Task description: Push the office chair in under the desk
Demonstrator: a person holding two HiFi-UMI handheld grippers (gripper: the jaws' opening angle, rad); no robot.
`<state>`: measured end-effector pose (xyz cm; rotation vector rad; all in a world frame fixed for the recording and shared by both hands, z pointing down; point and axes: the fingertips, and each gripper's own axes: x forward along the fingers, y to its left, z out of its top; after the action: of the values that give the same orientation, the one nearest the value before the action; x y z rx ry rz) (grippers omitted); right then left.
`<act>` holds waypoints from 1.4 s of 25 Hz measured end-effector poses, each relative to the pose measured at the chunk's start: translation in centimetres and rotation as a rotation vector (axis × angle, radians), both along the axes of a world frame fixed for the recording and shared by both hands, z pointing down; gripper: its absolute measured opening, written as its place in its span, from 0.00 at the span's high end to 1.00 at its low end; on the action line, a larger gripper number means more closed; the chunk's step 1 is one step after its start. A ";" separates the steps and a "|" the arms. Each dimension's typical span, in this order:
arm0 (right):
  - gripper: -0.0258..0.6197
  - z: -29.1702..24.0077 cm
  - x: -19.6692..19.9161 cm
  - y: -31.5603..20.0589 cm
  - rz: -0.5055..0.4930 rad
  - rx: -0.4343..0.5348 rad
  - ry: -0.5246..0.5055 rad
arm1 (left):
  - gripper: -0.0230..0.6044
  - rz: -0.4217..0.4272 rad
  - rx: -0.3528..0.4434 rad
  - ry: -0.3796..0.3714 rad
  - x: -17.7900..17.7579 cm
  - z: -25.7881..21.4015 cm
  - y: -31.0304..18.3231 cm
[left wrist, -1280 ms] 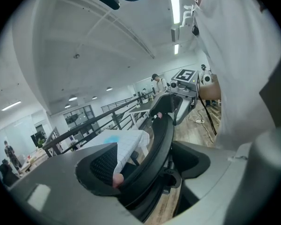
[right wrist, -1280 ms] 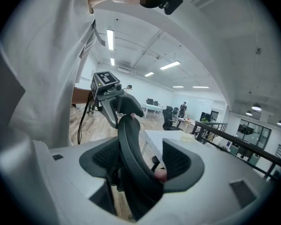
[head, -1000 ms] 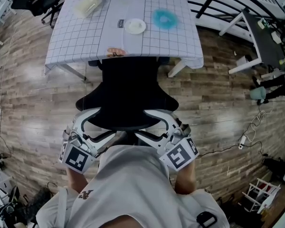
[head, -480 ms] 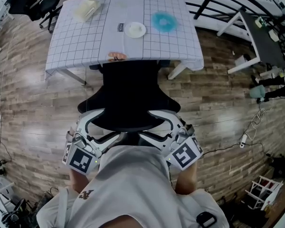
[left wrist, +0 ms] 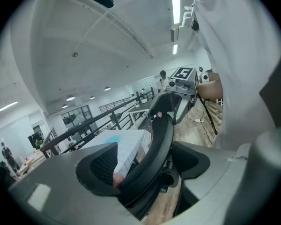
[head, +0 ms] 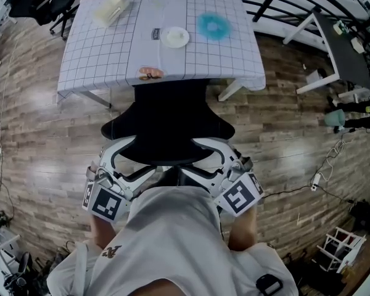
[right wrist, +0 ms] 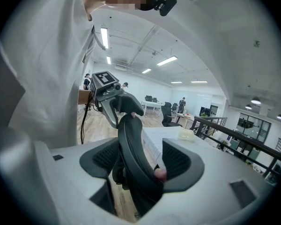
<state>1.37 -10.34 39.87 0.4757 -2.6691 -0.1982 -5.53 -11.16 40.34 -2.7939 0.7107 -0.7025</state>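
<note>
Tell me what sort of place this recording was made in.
Probably an open-plan office or workshop hall: an office chair at a cloth-covered desk, more desks and chairs across the room, and ceiling strip lights overhead.

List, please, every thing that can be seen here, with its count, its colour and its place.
office chair: one, black, at the desk's near edge, seat partly under it
desk: one, white cloth with a dark grid, beyond the chair
plate: one, white, middle of the desk
fluffy thing: one, blue, right of the plate
cream thing: one, desk's far left corner
small thing: one, pink-orange, desk's near edge
floor: brown wood
left gripper: one, grey-white, jaws around the backrest's left edge
right gripper: one, grey-white, jaws around the backrest's right edge
</note>
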 end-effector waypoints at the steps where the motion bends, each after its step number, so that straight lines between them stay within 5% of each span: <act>1: 0.51 0.0 0.2 -0.3 -0.002 -0.002 -0.001 | 0.39 -0.001 -0.001 0.001 0.2 0.0 -0.3; 35: 0.51 -0.6 3.9 -8.1 -0.058 0.038 -0.033 | 0.39 -0.038 0.003 0.016 3.7 -0.5 -7.7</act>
<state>5.30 -18.39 39.29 0.4168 -2.7178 -0.2603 -1.81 -18.91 39.86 -2.7934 0.7697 -0.6854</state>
